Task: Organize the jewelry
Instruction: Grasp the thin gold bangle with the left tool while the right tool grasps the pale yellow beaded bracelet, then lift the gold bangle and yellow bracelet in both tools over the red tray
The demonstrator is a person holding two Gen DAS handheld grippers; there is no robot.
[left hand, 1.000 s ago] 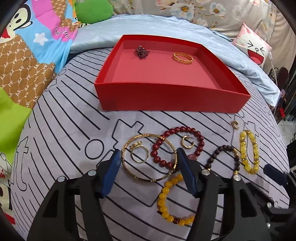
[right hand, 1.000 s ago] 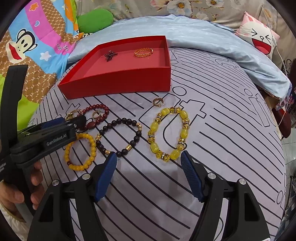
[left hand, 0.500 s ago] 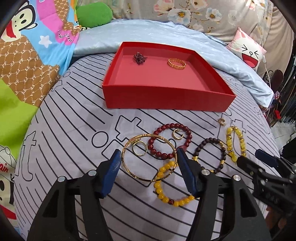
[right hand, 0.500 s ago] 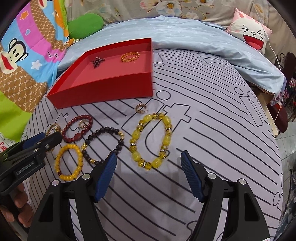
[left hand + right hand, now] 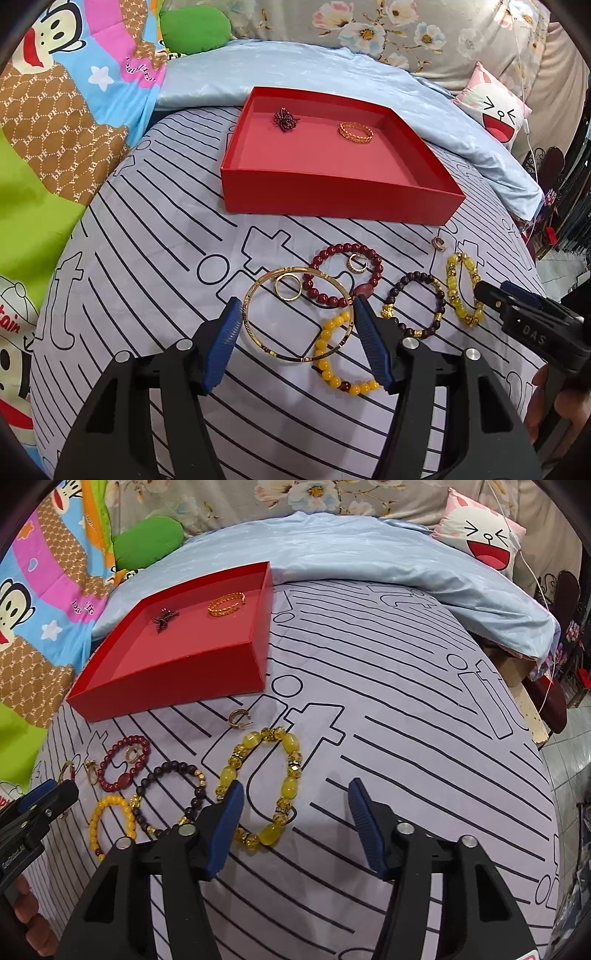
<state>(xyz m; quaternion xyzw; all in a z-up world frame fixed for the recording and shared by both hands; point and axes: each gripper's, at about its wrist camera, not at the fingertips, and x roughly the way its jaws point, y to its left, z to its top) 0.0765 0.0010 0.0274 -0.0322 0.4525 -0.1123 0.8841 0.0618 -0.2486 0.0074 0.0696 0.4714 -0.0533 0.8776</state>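
A red tray (image 5: 332,206) (image 5: 177,672) on the striped bedsheet holds a dark red charm (image 5: 285,119) and a gold chain bracelet (image 5: 356,131). On the sheet lie a big gold bangle (image 5: 258,332), a gold ring (image 5: 288,288), a red bead bracelet (image 5: 317,258), an amber bead bracelet (image 5: 327,365), a dark bead bracelet (image 5: 439,306), a yellow stone bracelet (image 5: 288,786) and a small gold earring (image 5: 238,718). My left gripper (image 5: 298,341) is open, its pads on either side of the bangle, above it. My right gripper (image 5: 293,821) is open over the yellow stone bracelet's near end.
A light blue blanket (image 5: 369,554) lies behind the tray. A cartoon quilt (image 5: 66,92), a green cushion (image 5: 195,27) and a pink-white face pillow (image 5: 484,535) ring the bed. The bed's right edge (image 5: 546,746) drops to the floor.
Both grippers have drawn back and up from the jewelry, so the tray and bracelets look smaller. Both stay open; no jewelry has moved.
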